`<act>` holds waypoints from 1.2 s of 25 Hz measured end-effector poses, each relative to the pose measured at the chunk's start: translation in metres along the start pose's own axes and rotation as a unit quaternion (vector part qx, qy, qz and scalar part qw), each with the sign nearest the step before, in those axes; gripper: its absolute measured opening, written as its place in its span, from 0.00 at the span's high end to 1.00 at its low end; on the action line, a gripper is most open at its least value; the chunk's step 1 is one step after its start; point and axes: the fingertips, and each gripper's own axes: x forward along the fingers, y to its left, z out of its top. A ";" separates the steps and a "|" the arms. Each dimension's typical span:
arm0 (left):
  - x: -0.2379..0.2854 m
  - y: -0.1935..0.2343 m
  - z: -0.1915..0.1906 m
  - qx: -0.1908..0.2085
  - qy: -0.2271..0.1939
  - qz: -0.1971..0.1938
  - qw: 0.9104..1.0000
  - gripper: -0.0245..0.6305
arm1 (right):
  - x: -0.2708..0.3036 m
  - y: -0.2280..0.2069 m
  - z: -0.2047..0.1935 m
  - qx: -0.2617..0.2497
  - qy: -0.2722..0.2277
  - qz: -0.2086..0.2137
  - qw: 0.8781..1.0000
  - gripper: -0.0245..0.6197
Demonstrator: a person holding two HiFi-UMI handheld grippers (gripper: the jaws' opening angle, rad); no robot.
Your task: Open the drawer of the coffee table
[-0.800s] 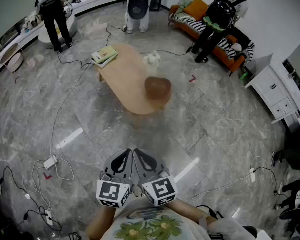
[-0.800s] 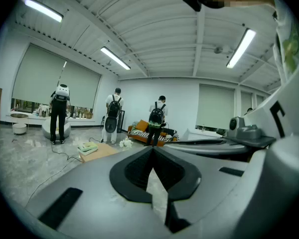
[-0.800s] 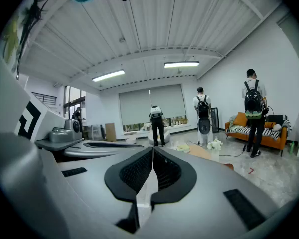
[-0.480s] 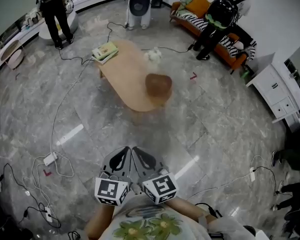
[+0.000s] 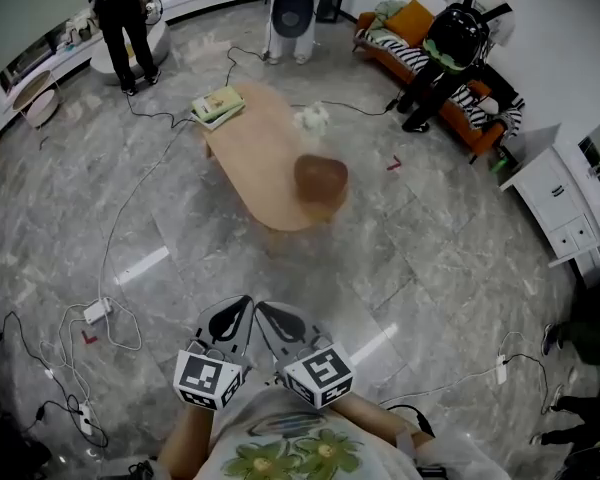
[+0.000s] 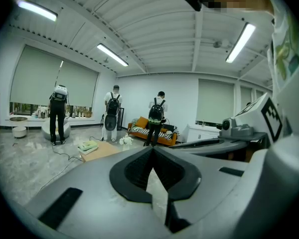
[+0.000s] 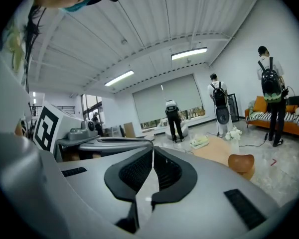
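While the two grippers sit side by side low in the head view, close to the person's body, each has its jaws pressed together with nothing between them. The left gripper (image 5: 238,313) and right gripper (image 5: 275,318) point slightly downward toward the grey marble floor (image 5: 430,258), their tips nearly meeting, and each carries one marker cube.

One coffee table (image 5: 260,153) stands well ahead of them, near the middle of the room. Its top is pale wood, long, with rounded ends, and it lies at a slant across the view. Three things rest on it: a small stack of books (image 5: 218,104) at the far left corner, a white bunch (image 5: 312,119) at the far right edge, and a rounded brown object (image 5: 320,178) near the close end. No drawer can be made out from any view.

Three people (image 5: 126,13) stand beyond the table, backs turned, one of them beside the orange sofa (image 5: 400,23). One white cabinet (image 5: 555,203) stands at the right wall. Several cables (image 5: 120,228) trail over the floor at the left.
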 end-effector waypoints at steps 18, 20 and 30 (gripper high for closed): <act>0.043 0.066 -0.002 -0.019 0.008 0.014 1.000 0.95 | 0.075 -0.034 -0.001 -0.007 0.034 0.019 0.999 0.93; 0.053 0.085 -0.001 -0.015 0.013 -0.001 1.000 0.95 | 0.094 -0.039 0.000 -0.002 0.034 0.005 0.999 0.93; 0.101 0.202 0.023 -0.002 0.042 -0.099 0.994 0.95 | 0.214 -0.058 0.022 0.022 0.028 -0.094 0.995 0.93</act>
